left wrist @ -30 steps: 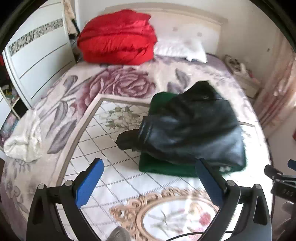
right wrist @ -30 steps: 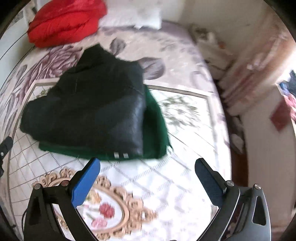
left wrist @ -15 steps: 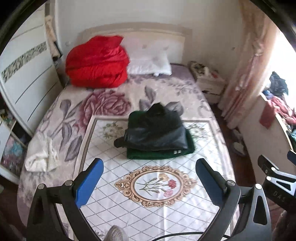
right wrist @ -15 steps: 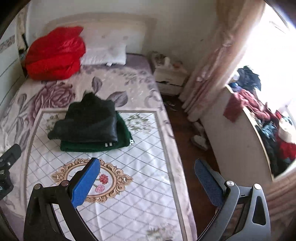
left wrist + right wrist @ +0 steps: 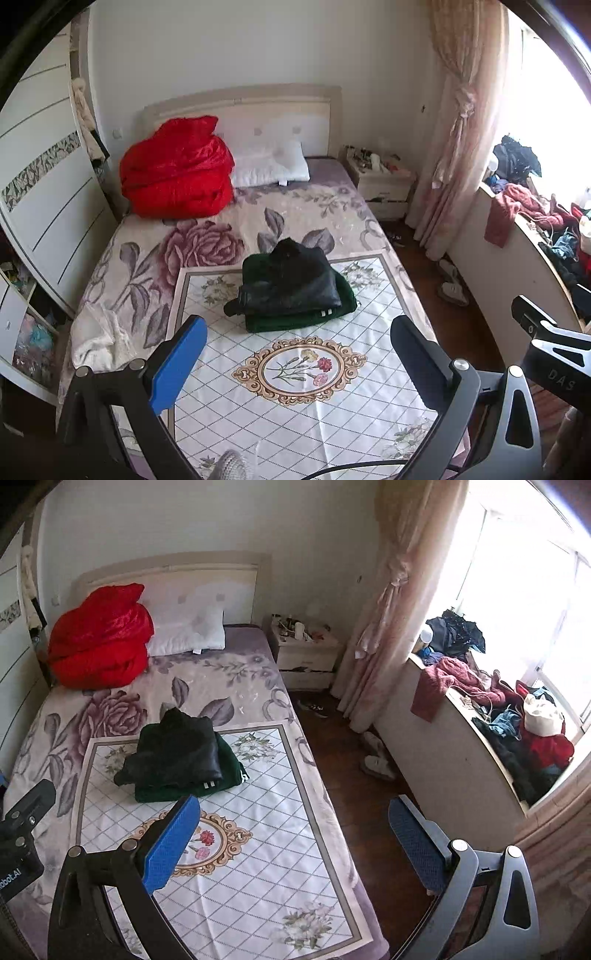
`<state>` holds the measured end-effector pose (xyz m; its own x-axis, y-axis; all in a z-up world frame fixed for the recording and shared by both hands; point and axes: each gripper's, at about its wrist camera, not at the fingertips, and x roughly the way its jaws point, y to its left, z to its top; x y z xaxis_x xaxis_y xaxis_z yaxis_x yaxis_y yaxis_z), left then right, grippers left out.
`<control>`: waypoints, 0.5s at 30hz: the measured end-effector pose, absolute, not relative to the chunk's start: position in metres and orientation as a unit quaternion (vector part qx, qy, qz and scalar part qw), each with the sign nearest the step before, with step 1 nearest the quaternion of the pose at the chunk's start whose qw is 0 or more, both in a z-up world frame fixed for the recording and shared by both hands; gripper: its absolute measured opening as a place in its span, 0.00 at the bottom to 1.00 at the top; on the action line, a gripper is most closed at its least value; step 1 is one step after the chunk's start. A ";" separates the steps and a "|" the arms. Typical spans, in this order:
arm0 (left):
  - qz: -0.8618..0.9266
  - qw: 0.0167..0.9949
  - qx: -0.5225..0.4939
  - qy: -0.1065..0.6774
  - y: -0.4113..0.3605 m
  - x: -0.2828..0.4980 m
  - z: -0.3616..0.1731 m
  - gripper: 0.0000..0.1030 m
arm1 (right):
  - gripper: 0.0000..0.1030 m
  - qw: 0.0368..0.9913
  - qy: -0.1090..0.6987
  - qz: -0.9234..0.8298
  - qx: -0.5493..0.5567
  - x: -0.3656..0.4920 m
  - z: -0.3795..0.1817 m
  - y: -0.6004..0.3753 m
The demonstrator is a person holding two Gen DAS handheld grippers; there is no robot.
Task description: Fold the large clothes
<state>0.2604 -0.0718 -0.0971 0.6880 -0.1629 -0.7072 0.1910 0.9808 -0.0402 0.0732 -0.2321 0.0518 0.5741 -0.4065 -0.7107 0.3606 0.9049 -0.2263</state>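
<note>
A folded black jacket [image 5: 291,280] lies on top of a folded green garment [image 5: 345,301] in the middle of the bed [image 5: 295,387]. The stack also shows in the right wrist view, black jacket [image 5: 173,751] over green garment [image 5: 231,766]. My left gripper [image 5: 297,354] is open and empty, held well back from the stack above the foot of the bed. My right gripper [image 5: 295,834] is open and empty, above the bed's right edge, far from the stack.
A red quilt [image 5: 177,173] and white pillow [image 5: 269,166] sit at the headboard. A white cloth [image 5: 99,336] lies at the bed's left edge. A wardrobe [image 5: 40,206] stands left. A nightstand [image 5: 304,653], curtain [image 5: 384,602] and a ledge piled with clothes [image 5: 517,716] stand right.
Both grippers have pulled far back and up from the folded stack, which now looks small in the middle of the bed. Both stayed open. The stack has not moved.
</note>
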 end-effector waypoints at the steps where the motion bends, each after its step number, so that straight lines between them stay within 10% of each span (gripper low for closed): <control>1: -0.094 0.920 0.019 0.379 -0.070 0.257 -0.094 0.99 | 1.00 0.888 0.405 -0.215 -0.028 0.068 0.057 -0.232; 15: -0.081 0.936 0.014 0.341 -0.066 0.210 -0.066 0.99 | 1.00 0.909 0.364 -0.200 -0.038 0.005 0.111 -0.227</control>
<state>0.2096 -0.0662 -0.0660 0.7539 -0.1428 -0.6413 0.1619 0.9864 -0.0293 0.0055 -0.2268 0.1108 0.6550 -0.3905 -0.6469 0.3358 0.9174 -0.2137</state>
